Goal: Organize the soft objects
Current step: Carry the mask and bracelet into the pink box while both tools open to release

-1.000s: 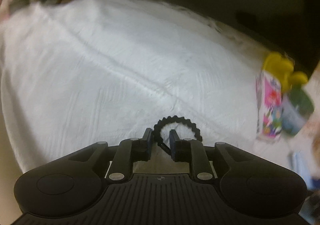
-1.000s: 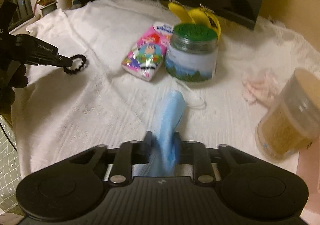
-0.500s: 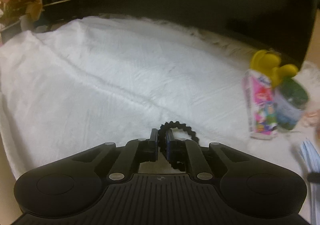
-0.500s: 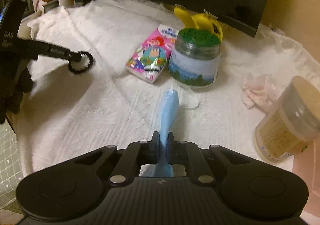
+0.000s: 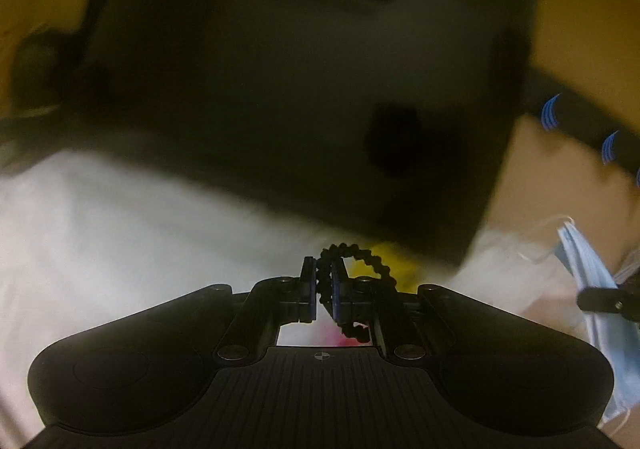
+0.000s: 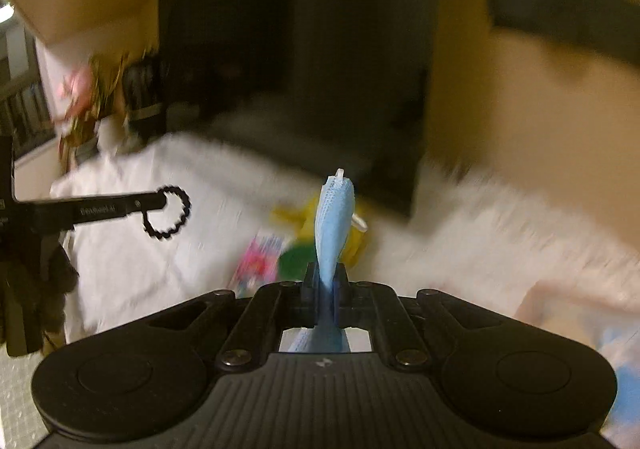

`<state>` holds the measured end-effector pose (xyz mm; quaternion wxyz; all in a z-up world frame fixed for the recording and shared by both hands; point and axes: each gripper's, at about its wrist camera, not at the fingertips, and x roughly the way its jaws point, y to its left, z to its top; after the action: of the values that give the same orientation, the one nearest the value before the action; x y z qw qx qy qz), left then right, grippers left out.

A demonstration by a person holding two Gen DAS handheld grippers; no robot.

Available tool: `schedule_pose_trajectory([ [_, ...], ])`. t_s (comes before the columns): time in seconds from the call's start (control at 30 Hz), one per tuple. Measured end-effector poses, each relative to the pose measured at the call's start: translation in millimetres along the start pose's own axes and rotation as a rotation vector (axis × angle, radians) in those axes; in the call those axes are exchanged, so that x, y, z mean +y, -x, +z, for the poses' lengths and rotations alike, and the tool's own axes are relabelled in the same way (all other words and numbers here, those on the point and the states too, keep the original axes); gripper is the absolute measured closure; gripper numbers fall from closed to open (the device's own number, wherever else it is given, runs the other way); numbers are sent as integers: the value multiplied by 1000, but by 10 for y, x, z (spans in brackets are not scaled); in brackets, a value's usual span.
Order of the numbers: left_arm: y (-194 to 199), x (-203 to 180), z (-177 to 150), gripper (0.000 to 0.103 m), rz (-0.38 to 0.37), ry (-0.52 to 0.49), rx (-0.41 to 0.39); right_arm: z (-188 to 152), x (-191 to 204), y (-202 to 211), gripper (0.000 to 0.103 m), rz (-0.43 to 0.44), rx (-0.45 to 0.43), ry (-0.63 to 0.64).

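My left gripper (image 5: 320, 269) is shut on a black spiral hair tie (image 5: 362, 263), whose loop sticks out past the fingertips to the right, lifted off the cloth. The right wrist view shows that hair tie (image 6: 170, 215) hanging from the left gripper (image 6: 160, 203) at the left. My right gripper (image 6: 326, 275) is shut on a light blue face mask (image 6: 332, 225), which stands up folded between the pads. In the left wrist view the face mask (image 5: 588, 273) dangles at the far right from the right gripper (image 5: 596, 299). Both views are motion-blurred.
A white cloth (image 6: 140, 257) covers the table. On it, blurred, lie a pink tissue pack (image 6: 258, 261), a green-lidded jar (image 6: 296, 261) and a yellow object (image 6: 304, 215). A large dark screen (image 5: 300, 109) stands behind. Plants (image 6: 88, 105) stand at the back left.
Both grippers closed on their items and rose off the cloth, tilting upward. The hair tie and the mask now hang in the air; the jar and tissue pack have dropped low in view.
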<state>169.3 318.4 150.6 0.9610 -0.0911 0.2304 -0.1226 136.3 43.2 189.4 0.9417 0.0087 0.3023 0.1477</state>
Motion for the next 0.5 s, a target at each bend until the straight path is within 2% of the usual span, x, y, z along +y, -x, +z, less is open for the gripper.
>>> schedule_pose_trajectory([
  [0.13, -97, -596, 327, 94, -139, -31, -35, 378, -400, 495, 97, -47, -114, -39],
  [0.27, -248, -1300, 479, 94, -289, -64, -34, 570, -887, 977, 97, -111, -183, -84],
  [0.4, -434, -1943, 382, 94, -404, -112, 26, 543, -1388, 1348, 97, -239, -215, -116],
  [0.5, -564, -2338, 222, 94, -470, -140, 83, 471, -1721, 1514, 97, -289, -212, -165],
])
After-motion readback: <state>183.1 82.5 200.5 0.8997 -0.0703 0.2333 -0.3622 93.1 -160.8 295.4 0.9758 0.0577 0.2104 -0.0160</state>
